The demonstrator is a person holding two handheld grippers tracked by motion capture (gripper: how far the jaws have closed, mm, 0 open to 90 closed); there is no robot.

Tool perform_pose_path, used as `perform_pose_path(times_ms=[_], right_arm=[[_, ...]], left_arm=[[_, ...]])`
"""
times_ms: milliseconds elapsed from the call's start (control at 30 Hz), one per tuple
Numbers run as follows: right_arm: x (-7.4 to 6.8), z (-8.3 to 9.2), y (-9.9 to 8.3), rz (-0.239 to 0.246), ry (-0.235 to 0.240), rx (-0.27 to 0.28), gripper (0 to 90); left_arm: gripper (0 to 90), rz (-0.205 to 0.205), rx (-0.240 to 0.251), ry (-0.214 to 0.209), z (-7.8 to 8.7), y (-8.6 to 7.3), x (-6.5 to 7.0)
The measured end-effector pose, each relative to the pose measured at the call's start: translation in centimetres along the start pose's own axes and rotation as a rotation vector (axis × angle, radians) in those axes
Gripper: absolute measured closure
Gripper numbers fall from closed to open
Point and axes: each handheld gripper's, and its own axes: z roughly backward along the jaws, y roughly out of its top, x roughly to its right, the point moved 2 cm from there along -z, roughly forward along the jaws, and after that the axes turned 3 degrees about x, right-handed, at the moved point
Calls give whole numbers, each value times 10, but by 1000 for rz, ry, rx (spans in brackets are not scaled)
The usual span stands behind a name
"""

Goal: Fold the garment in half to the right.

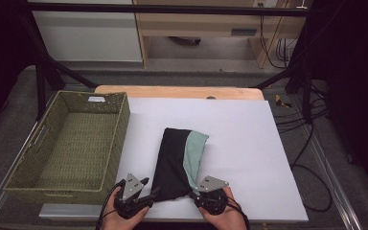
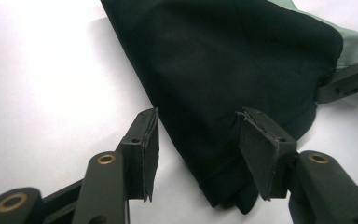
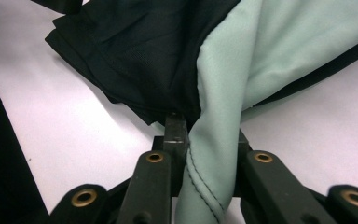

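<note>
A folded garment (image 1: 177, 160), black with a mint-green panel, lies on the white sheet (image 1: 249, 143) near its front edge. My left gripper (image 1: 151, 188) is at the garment's near left corner. In the left gripper view its jaws (image 2: 198, 121) stand open on either side of the black corner (image 2: 223, 60), and the pads (image 2: 151, 140) are clear of the cloth. My right gripper (image 1: 193, 192) is at the near right corner. In the right gripper view it (image 3: 209, 135) is shut on a fold of the mint-green fabric (image 3: 279, 42), which runs down between the jaws.
A green woven basket (image 1: 120, 139) stands to the left, its right wall along the sheet's left edge. A wooden table edge (image 1: 172, 91) shows beyond the sheet. Cables lie on the floor (image 1: 311, 163) to the right.
</note>
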Motion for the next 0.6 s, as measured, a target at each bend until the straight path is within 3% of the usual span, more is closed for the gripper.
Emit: perform_pose_path(times_ms=[333,600], right_arm=[[5,13,-5,8,-22,-25,798],[3,15,-7,54,-32,-28,796]], left_arm=[[443,22,34,2,2,2,-1],[396,25,37,2,1,3,-2]])
